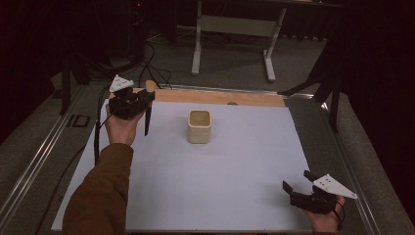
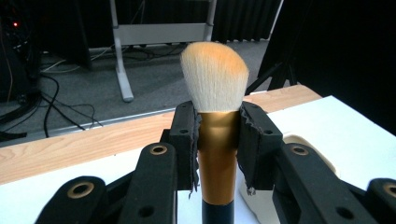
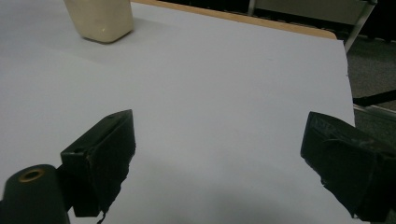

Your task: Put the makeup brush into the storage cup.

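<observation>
the wide worktop (image 1: 235, 196), covered by a white sheet with a strip of light wood showing along its far edge, carries the cream square cup with rounded corners (image 1: 199, 126), which stands upright on the far middle of the sheet and serves here as the landmark. beyond the cup, off the worktop, a white metal table frame (image 1: 235, 29) stands on grey carpet, and black cables (image 1: 151, 68) lie on that carpet to the far left of the cup. a brown sleeve (image 1: 100, 191) reaches in from the near left of the cup. the left gripper (image 1: 142, 100) is held up to the left of the cup, near the wooden strip and apart from the cup. in the left gripper view its jaws are clamped on the gold metal collar of a makeup brush (image 2: 215, 140), whose pale, orange-tipped bristles stand above the jaws; the cup's rim shows low at the right behind them. in the high view the brush's dark handle hangs down from the gripper toward the sheet, left of the cup. the right gripper (image 1: 299, 183) rests well apart from the cup, at the near right corner of the sheet, its jaws spread wide with bare white sheet between them.
</observation>
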